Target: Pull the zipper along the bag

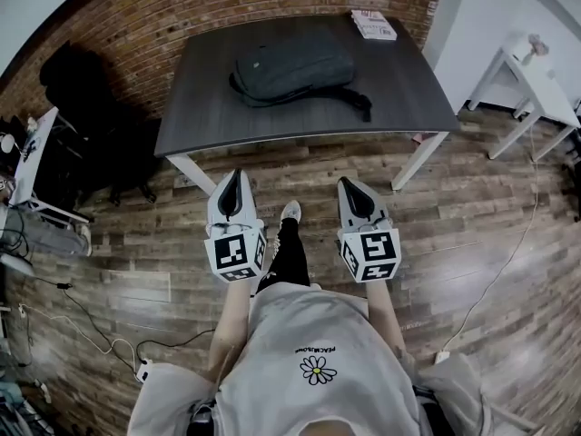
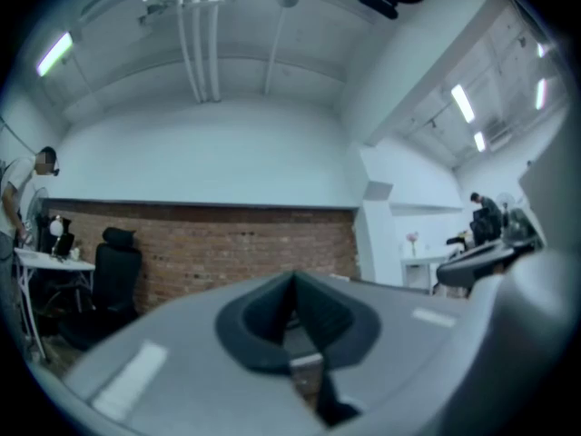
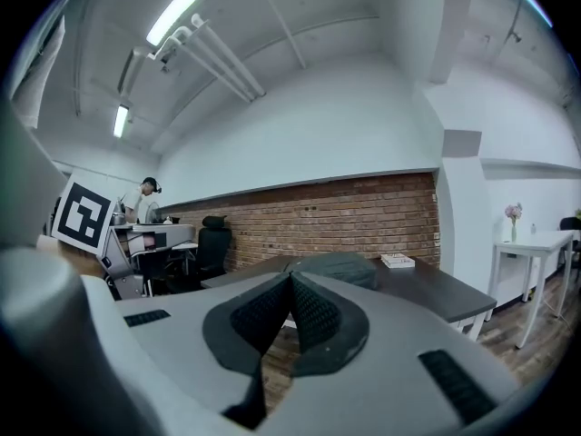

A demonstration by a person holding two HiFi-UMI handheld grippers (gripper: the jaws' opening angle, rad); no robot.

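A dark grey bag [image 1: 292, 66] lies on the dark table [image 1: 204, 112], its strap trailing to the right; the zipper is too small to make out. The bag [image 3: 343, 267] also shows past the right gripper's jaws. Both grippers hang over the wooden floor, well short of the table's near edge. My left gripper [image 1: 232, 184] is shut, its pads together with nothing between them [image 2: 292, 284]. My right gripper [image 1: 349, 185] is shut and empty too [image 3: 290, 280]. Both point toward the table.
A small book [image 1: 373, 24] lies at the table's far right corner. A white side table [image 1: 536, 84] stands to the right, black office chairs [image 1: 73, 107] and a white desk [image 1: 32, 157] to the left. Cables [image 1: 73, 321] run over the floor. A brick wall backs the table.
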